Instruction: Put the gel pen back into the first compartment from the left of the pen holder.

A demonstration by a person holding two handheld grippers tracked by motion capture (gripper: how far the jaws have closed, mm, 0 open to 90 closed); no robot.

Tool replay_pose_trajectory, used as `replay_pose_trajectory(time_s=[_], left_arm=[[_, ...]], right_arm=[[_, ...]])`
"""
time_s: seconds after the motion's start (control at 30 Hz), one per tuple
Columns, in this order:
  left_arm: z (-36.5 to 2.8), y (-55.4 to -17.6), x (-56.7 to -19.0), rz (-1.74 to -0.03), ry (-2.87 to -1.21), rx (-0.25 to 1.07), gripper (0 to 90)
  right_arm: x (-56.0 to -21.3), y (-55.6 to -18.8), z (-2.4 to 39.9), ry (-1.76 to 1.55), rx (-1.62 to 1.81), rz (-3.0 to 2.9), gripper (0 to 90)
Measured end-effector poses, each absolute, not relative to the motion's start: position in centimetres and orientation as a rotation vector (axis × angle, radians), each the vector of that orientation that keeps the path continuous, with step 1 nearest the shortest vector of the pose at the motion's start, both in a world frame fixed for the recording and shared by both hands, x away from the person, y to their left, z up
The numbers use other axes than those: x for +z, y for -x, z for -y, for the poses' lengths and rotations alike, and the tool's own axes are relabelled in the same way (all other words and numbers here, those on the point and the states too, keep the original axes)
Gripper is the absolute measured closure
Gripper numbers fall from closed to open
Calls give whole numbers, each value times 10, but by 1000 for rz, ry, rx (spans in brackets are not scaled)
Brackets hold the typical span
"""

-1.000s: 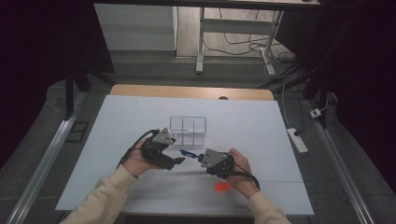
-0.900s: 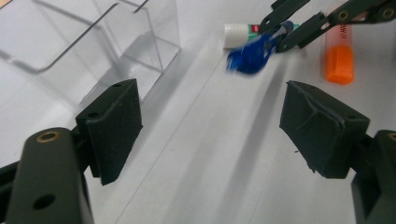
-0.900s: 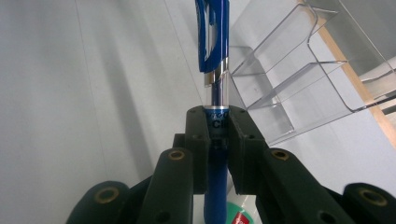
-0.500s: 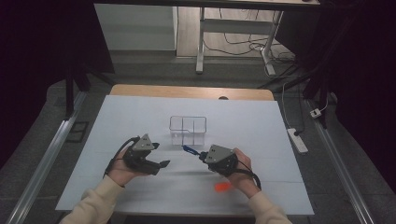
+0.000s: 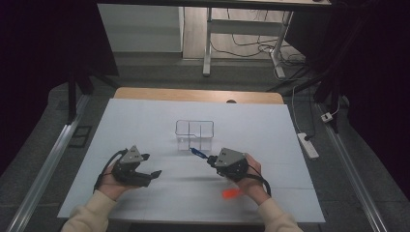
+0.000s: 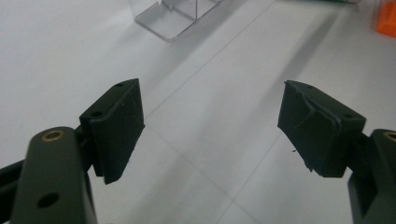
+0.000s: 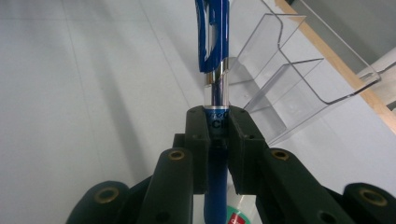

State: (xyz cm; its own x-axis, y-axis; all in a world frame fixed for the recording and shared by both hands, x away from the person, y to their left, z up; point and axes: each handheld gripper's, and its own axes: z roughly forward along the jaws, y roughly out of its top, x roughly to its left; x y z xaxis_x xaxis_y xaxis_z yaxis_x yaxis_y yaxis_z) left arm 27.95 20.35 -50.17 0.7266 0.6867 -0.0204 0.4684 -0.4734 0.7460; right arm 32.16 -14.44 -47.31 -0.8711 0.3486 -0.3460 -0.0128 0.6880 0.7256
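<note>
A blue pen (image 7: 214,42) with a blue cap stands clamped between the jaws of my right gripper (image 7: 215,122), which is shut on it. From above, the pen (image 5: 197,153) sticks out of the right gripper (image 5: 211,159) toward a clear plastic organiser (image 5: 194,131) with compartments at the table's middle. The organiser (image 7: 285,88) lies just right of the pen's tip in the right gripper view. My left gripper (image 5: 155,173) rests low at the front left, open, with nothing between its pads (image 6: 119,126). The organiser's corner (image 6: 173,18) lies ahead of it.
An orange object (image 5: 232,193) lies on the white table surface (image 5: 145,121) near my right hand; its edge (image 6: 386,18) appears at the top right of the left gripper view. A wooden strip (image 5: 193,94) borders the far edge. A power strip (image 5: 309,145) lies on the floor at right.
My left hand has drawn away from the pen, moving left and down toward the table's front left. The right gripper has kept still with the pen in it.
</note>
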Motion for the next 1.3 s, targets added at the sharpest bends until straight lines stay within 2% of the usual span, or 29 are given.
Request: replay_pose_trajectory(time_s=[0.3,1.3], left_arm=[[-215,-271,-508,-900,-2158,369,218],[-218,-277,-514,-935,-2160,354,218]], right_arm=[[-471,-324,148,-309,1109,-2405,790],[-456,-335,149,-421,1318,-2322,791]])
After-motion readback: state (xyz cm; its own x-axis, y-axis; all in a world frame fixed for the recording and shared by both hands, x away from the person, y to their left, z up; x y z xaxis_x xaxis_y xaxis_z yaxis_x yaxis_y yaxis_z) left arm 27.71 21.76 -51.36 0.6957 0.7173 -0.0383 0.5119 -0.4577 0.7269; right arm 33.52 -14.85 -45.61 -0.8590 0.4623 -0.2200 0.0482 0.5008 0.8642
